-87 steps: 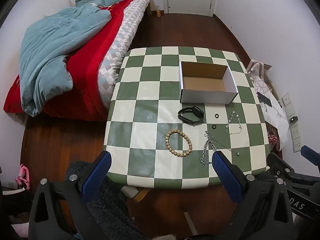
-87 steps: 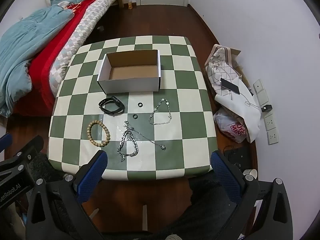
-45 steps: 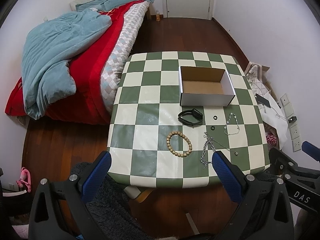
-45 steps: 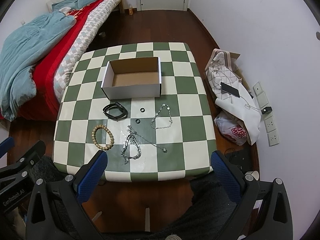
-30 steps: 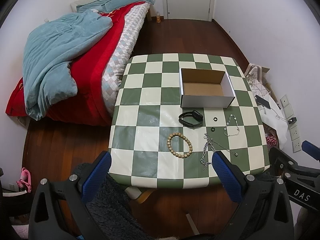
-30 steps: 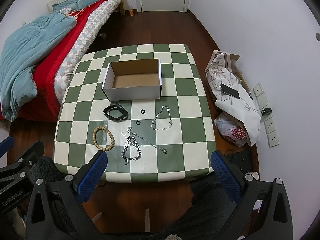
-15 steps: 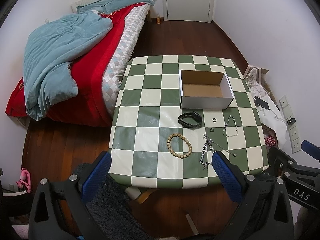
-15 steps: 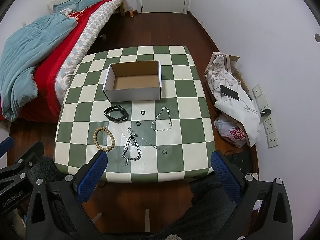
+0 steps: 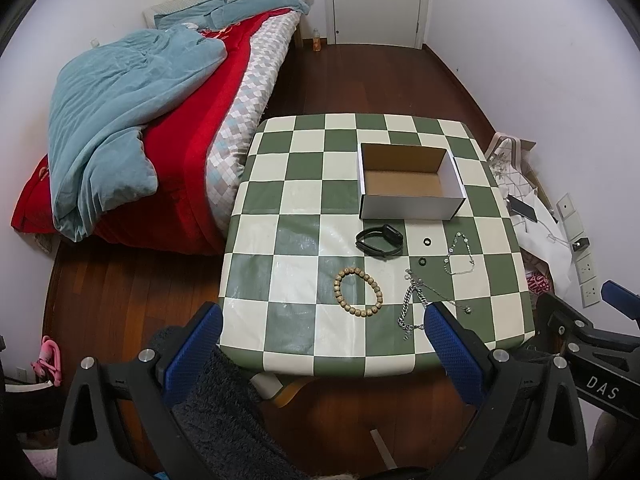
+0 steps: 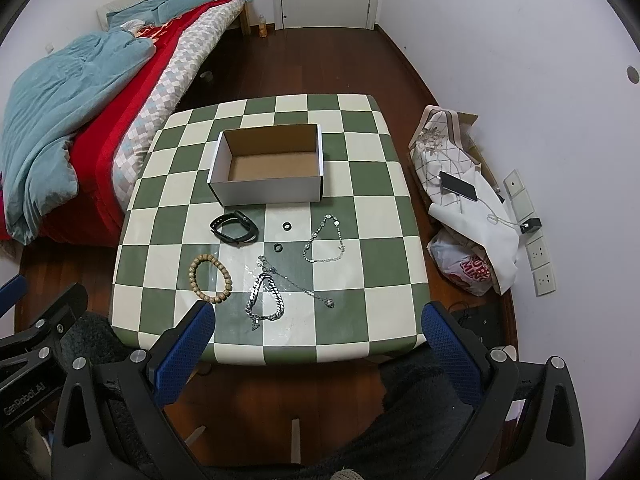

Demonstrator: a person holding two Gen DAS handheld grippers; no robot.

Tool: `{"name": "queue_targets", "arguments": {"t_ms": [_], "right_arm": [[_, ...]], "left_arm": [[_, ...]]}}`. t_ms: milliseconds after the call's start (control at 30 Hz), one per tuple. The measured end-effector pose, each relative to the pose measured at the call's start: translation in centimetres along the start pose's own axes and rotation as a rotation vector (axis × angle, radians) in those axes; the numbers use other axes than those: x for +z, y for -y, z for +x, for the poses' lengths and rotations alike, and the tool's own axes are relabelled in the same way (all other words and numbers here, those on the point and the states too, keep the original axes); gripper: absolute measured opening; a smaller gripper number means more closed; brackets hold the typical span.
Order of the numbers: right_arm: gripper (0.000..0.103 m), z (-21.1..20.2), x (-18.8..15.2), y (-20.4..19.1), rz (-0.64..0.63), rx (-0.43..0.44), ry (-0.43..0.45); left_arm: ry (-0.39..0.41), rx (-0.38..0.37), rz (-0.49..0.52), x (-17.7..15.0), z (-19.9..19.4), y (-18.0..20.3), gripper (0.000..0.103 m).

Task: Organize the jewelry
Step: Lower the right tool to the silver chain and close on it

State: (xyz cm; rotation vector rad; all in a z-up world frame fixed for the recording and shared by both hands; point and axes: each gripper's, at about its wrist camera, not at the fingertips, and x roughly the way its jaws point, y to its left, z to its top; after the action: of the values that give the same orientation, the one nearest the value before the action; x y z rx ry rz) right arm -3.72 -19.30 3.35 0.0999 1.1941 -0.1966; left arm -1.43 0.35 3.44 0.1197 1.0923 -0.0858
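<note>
Left gripper (image 9: 322,330) and right gripper (image 10: 318,330) spread wide at bottom of frame, holding nothing, above near edge of checkered table (image 10: 372,320). Pulled back and higher than 2.9 s ago: table now smaller in both views, more floor showing. Jewelry unmoved at centre: wooden bead bracelet (image 10: 211,278), chunky silver chain (image 10: 266,296), thin pendant chain (image 10: 302,286), beaded silver necklace (image 10: 325,240), two small black rings (image 10: 286,226), black wristband (image 10: 235,228). Open cardboard box (image 10: 268,190) just beyond, empty. Bed (image 9: 120,140) at upper left.
</note>
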Motion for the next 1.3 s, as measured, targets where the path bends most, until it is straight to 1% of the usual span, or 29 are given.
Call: {"name": "queue_targets", "arguments": {"t_ms": [433, 467, 533, 600, 633, 733, 800, 867, 900, 933, 967, 1033, 1067, 1133, 1233, 1300], "right_arm": [[0.103, -0.2, 0.6, -0.2, 0.002, 0.009, 0.011], [0.103, 0.4, -0.6, 0.1, 0.007, 0.005, 0.007], [0.103, 1.6, -0.4, 0.7, 0.018, 0.022, 0.003], [0.103, 2.9, -0.4, 1.5, 0.033, 0.009, -0.002], [0.103, 4.3, -0.5, 2.0, 0.042, 0.003, -0.010], [0.103, 7.0, -0.8, 2.8, 0.052, -0.009, -0.021], [0.098, 10.2, -1.4, 3.4, 0.022, -0.007, -0.053], [0.086, 13.1, -2.1, 4.4, -0.004, 0.008, -0.101], [0.082, 14.4, -2.4, 4.6, -0.014, 0.015, -0.121], [0.073, 15.6, -2.8, 4.9, -0.022, 0.020, -0.135], [0.069, 16.7, -3.2, 5.1, -0.034, 0.028, -0.138], [0.067, 18.7, -4.2, 5.0, -0.065, 0.023, -0.134], [0.065, 19.7, -4.9, 4.9, -0.090, 0.025, -0.130], [0.063, 21.2, -5.7, 4.1, -0.147, 0.023, -0.129], [0.063, 22.5, -6.5, 3.3, -0.213, 0.017, -0.093], [0.063, 23.5, -6.7, 2.9, -0.235, 0.020, -0.082]], "left_arm": [[0.005, 0.005, 0.003, -0.1, -0.3, 0.0, 0.103], [0.007, 0.014, 0.010, -0.1, -0.3, 0.1, 0.103], [0.021, 0.037, 0.020, -0.1, 0.0, 0.1, 0.103], [0.041, 0.084, 0.035, -0.1, 0.6, 0.5, 0.103], [0.049, 0.101, 0.042, 0.0, 1.1, 0.6, 0.103], [0.074, 0.185, 0.075, -0.1, 3.1, 1.5, 0.103], [0.075, 0.226, 0.089, -0.3, 4.8, 2.1, 0.103], [0.060, 0.252, 0.104, -0.7, 6.8, 2.8, 0.103], [0.049, 0.265, 0.110, -0.9, 7.8, 3.1, 0.103], [0.037, 0.275, 0.118, -1.1, 8.7, 3.4, 0.103], [0.031, 0.286, 0.127, -1.4, 9.7, 3.8, 0.103], [0.005, 0.306, 0.146, -2.2, 11.3, 4.4, 0.103], [0.000, 0.308, 0.152, -2.6, 12.0, 4.7, 0.103], [-0.011, 0.319, 0.160, -3.4, 13.3, 5.3, 0.103], [-0.037, 0.299, 0.141, -4.2, 14.8, 5.4, 0.103], [-0.055, 0.272, 0.117, -4.6, 15.5, 5.5, 0.103]]}}
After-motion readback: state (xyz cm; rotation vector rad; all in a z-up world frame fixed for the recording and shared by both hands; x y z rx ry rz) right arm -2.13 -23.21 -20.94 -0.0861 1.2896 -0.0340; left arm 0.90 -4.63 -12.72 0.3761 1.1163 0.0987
